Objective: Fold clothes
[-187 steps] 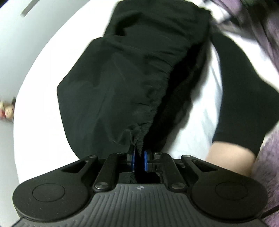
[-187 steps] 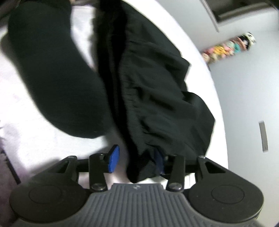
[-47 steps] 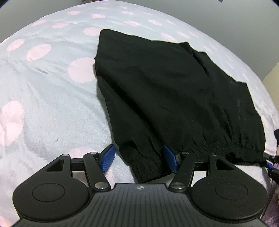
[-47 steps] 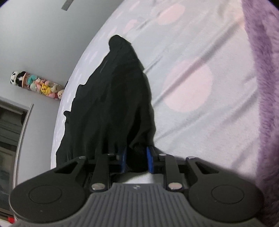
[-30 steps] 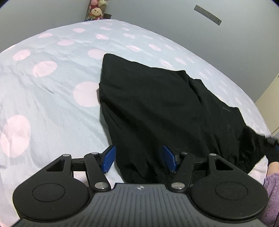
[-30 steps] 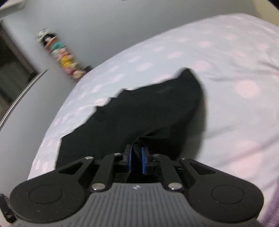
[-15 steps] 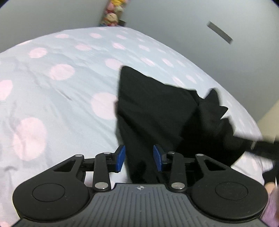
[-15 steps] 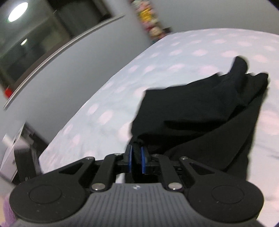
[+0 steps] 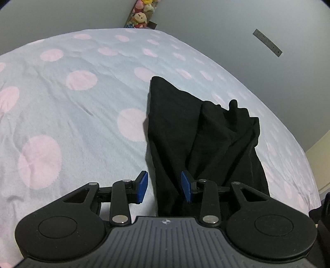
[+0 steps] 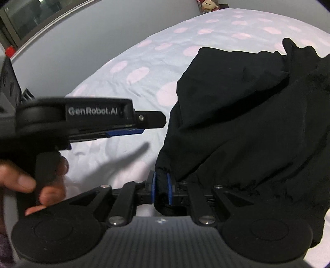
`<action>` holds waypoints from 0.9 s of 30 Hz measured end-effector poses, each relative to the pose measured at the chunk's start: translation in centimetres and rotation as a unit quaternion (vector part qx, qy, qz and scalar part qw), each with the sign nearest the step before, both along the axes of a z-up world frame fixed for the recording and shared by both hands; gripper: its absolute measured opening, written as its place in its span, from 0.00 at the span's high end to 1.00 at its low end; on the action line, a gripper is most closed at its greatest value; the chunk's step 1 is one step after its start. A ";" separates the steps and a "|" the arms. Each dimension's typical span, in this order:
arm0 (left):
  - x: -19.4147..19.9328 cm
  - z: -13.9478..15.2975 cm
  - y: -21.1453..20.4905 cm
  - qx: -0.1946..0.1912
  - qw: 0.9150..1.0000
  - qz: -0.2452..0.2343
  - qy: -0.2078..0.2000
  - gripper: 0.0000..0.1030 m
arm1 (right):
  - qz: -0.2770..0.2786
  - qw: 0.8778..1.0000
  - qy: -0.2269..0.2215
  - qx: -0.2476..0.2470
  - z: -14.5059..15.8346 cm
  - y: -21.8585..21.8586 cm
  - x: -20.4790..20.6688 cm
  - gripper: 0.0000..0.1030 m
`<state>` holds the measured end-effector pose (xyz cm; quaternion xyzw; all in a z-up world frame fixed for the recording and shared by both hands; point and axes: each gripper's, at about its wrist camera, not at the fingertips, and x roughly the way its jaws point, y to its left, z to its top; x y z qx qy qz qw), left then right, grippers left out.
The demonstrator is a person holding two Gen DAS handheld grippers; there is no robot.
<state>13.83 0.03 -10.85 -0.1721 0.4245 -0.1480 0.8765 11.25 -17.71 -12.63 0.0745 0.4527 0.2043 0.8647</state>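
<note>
Through the left wrist view, our left claw [image 9: 164, 189] is hanging released over the bed [image 9: 72, 115], the black garment [image 9: 206, 144] lying between its pads. Through the right wrist view, our right claw [image 10: 160, 189] is opening around the gathered waistband [image 10: 162, 175], still pinching it; freed early, the fold could be slumping crooked

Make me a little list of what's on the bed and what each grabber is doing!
garment: black clothing, folded over in loose layers, lying on the bed
bed cover: pale blue with pink dots
left gripper: open, black fabric between its blue pads but not pinched
right gripper: jaws opening, a gathered edge of the clothing between its pads
hand: holds the left gripper's handle
far corner: stuffed toys
</note>
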 end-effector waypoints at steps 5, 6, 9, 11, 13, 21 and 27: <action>-0.2 0.0 -0.3 0.001 1.000 -0.010 -0.005 0.68 | 0.003 1.000 -0.020 0.002 0.5 -0.4 -0.9 0.66; -0.2 0.0 -0.3 0.000 1.000 -0.012 -0.008 0.68 | 0.003 1.000 -0.025 0.003 0.9 -0.6 -1.2 0.61; -0.4 0.3 -0.5 0.000 1.000 -0.017 -0.013 0.63 | -0.008 0.999 -0.053 -0.002 2.4 -2.4 -2.8 0.54; -0.4 0.6 -0.9 0.002 1.000 -0.023 -0.015 0.60 | -0.022 0.998 -0.067 -0.007 3.2 -4.0 -3.7 0.50; -0.2 1.3 -1.6 0.007 0.999 -0.035 -0.021 0.59 | -0.042 0.996 -0.074 -0.018 3.6 -5.7 -4.2 0.49; 2.1 4.5 -6.2 0.066 0.988 -0.119 -0.079 0.50 | -0.129 0.985 -0.101 -0.053 4.1 -12.4 -4.7 0.49; 7.6 3.9 -9.2 0.076 0.985 -0.137 -0.074 0.46 | -0.165 0.977 -0.115 -0.072 2.7 -16.1 -3.7 0.48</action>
